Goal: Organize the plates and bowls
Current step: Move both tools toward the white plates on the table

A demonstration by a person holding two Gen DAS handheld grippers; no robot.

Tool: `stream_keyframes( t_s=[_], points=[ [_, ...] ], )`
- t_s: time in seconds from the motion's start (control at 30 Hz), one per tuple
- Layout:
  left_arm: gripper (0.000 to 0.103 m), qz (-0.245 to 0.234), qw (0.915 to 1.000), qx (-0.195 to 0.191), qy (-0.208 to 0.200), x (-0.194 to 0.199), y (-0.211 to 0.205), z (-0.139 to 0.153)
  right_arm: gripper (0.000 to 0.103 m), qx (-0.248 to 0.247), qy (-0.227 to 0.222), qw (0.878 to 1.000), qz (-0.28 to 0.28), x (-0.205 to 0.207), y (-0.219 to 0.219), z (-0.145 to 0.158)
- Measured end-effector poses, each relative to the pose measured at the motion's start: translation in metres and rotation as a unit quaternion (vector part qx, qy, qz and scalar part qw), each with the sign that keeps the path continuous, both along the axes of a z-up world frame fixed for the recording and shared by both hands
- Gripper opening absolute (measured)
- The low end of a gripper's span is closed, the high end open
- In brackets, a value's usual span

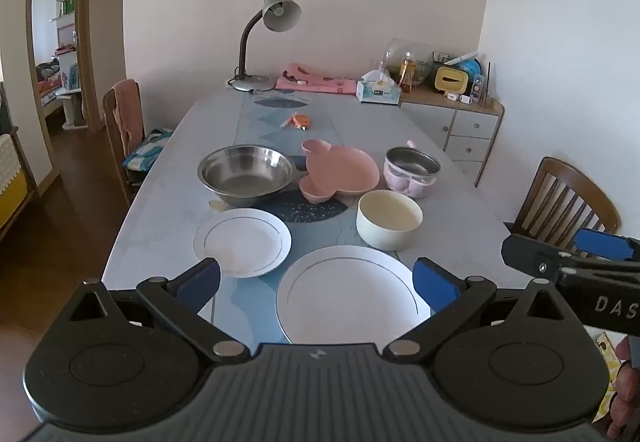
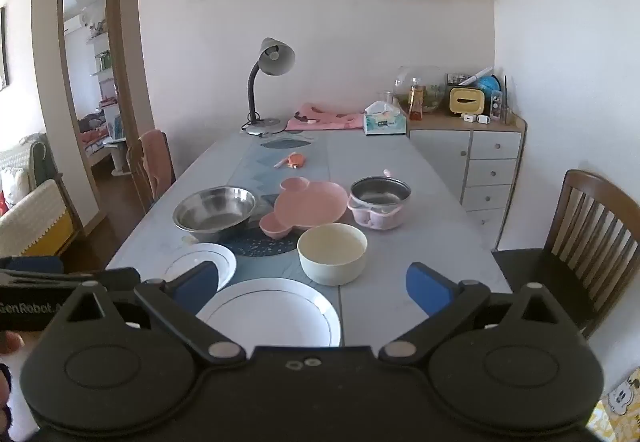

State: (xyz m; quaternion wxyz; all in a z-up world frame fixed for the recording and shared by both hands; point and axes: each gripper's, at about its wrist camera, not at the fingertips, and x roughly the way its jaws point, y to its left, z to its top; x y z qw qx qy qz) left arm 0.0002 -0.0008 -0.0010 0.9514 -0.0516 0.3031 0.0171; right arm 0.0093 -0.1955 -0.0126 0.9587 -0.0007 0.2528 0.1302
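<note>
Nothing's stacked yet, so the first job looks like sorting plates from bowls. The big white plate [image 1: 352,292] sits right at the near edge of the table [image 1: 460,202], and the small white plate [image 1: 243,241] is just beside it toward the left edge. Behind those, the cream bowl [image 1: 389,219] stands near the big plate, with the steel bowl [image 1: 246,174], the pink mouse-shaped plate [image 1: 340,172] and the little steel-lined pink bowl [image 1: 412,168] in a row across the middle.

Both grippers hover over the near edge, tilted down. The left gripper [image 1: 316,280] has its jaws spread as wide as they go, holding nothing, and the right gripper [image 2: 312,284] is the same.

If it were me, I'd take the small plate by its rim and set it on the big one. Flat rims are thin and slippery, so come in low from the side, get one pad under the lip and close slowly. Watch the steel bowl close behind it.
</note>
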Motion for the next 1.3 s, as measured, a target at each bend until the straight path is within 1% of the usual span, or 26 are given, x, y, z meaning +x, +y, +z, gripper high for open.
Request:
stream_keyframes(
  t_s=[0.03,0.07,0.1,0.23,0.27,0.4,0.47,0.63,0.77,1.0,1.17,1.3],
  points=[
    [0.103,0.002,1.0,-0.002,0.004,0.001,0.0,-0.001,0.101,-0.001,0.003,1.0,0.003,0.001,0.001,-0.001],
    [0.103,0.002,1.0,-0.005,0.007,0.001,0.0,-0.001,0.101,0.014,0.005,1.0,-0.002,0.0,-0.003,-0.001],
    [0.103,0.004,0.9999,-0.007,0.008,0.001,0.0,-0.001,0.101,0.016,0.006,1.0,0.0,0.0,-0.004,-0.001],
    [0.103,0.014,0.9999,-0.003,0.001,-0.001,-0.004,0.002,0.101,0.015,0.002,1.0,0.002,-0.004,-0.004,0.002],
    [0.103,-0.006,1.0,-0.004,-0.001,-0.002,-0.001,0.002,0.101,0.015,0.002,1.0,0.003,-0.006,-0.004,0.003],
    [0.103,-0.007,0.9998,-0.018,0.004,-0.004,-0.001,0.002,0.102,0.008,-0.004,1.0,0.005,-0.01,-0.007,-0.001],
    [0.103,-0.008,0.9997,-0.023,0.005,-0.005,0.0,0.001,0.103,0.011,-0.007,1.0,-0.004,-0.013,-0.007,0.007],
    [0.103,-0.008,0.9999,-0.014,0.002,-0.006,-0.006,0.003,0.103,0.005,-0.006,1.0,-0.014,-0.012,-0.007,0.007],
    [0.103,-0.008,0.9999,-0.01,0.001,-0.007,-0.008,0.003,0.103,-0.001,-0.007,1.0,-0.011,-0.014,-0.006,0.006],
    [0.103,-0.008,0.999,-0.044,0.007,-0.01,0.0,0.002,0.103,0.001,0.004,1.0,-0.001,-0.013,-0.007,0.004],
    [0.103,-0.005,0.9989,-0.046,0.009,-0.01,0.001,0.003,0.103,0.003,0.004,1.0,-0.004,-0.014,-0.009,0.002],
    [0.103,-0.003,0.9992,-0.038,0.013,-0.011,-0.001,0.004,0.103,-0.001,0.001,1.0,-0.001,-0.015,-0.007,0.002]
  ],
)
